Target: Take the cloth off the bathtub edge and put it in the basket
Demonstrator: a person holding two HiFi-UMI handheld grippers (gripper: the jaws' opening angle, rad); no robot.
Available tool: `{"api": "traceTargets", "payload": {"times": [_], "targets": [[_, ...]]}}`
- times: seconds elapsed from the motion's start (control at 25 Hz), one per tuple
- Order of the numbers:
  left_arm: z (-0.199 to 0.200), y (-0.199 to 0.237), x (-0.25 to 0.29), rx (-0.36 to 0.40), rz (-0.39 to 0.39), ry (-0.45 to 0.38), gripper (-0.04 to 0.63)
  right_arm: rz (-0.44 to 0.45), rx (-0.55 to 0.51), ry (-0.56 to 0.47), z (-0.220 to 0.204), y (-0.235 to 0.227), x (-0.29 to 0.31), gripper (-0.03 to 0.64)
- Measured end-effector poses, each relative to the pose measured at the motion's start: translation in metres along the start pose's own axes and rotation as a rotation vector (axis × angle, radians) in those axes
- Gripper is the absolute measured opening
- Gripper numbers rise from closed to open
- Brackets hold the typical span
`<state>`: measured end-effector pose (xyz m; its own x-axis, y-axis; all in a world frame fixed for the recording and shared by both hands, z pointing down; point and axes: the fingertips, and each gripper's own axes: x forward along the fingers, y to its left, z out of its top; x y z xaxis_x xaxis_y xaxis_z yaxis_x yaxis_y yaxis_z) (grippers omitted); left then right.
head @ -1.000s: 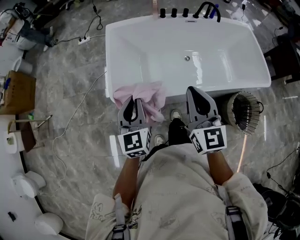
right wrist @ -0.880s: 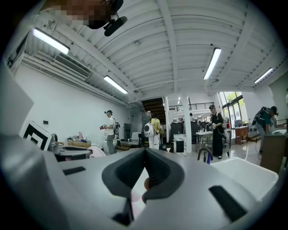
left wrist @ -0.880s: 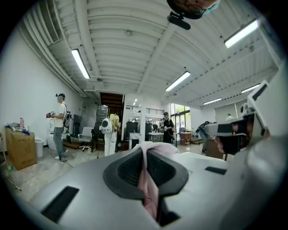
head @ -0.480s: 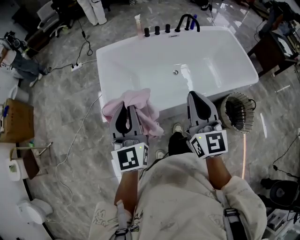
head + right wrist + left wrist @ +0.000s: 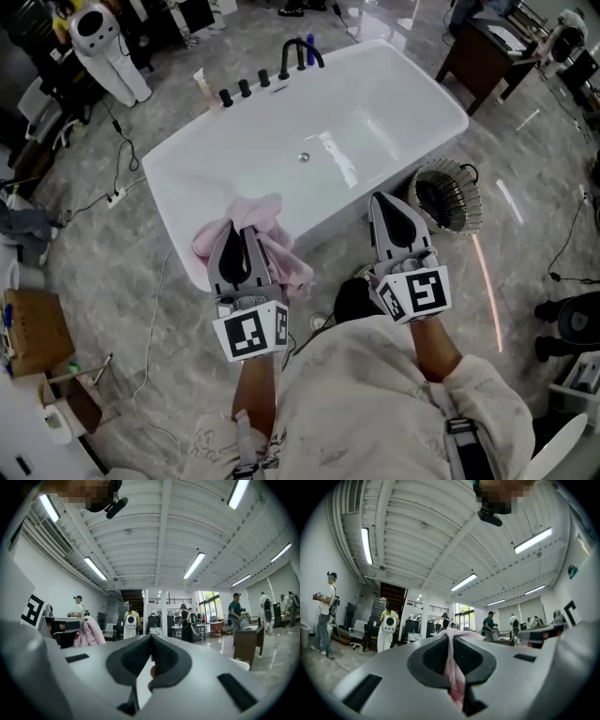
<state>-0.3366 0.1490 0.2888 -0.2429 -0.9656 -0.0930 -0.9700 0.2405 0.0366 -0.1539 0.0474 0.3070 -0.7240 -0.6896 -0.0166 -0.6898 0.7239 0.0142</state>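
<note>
The left tool (image 5: 246, 234) is clamped on the pink cloth (image 5: 263, 214) at centre left of the head view, over the near edge of the bathtub (image 5: 375, 112), while the right tool (image 5: 381, 201), closed on nothing, sits just left of the wire basket (image 5: 448, 195).

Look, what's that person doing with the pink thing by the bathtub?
A person holds a gripper in each hand. The left gripper has its fingers pinched shut on a pink cloth, which hangs by the near edge of the white bathtub. The right gripper is shut and empty. The wire basket stands on the floor to the right of the bathtub, and the cloth is not in it yet.
</note>
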Motion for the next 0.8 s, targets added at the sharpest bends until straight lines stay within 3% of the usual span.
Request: {"api": "traceTargets", "payload": {"times": [0.48,0.8], "targets": [[0.010,-0.110,0.063,-0.012,-0.220,-0.032,0.021,-0.227,0.063,0.008,-0.012,-0.120,-0.040,-0.012],[-0.004,-0.178,0.116,0.002,-0.338,-0.001,0.021,-0.367,0.068,-0.017,-0.012,-0.198,-0.051,-0.012]]}}
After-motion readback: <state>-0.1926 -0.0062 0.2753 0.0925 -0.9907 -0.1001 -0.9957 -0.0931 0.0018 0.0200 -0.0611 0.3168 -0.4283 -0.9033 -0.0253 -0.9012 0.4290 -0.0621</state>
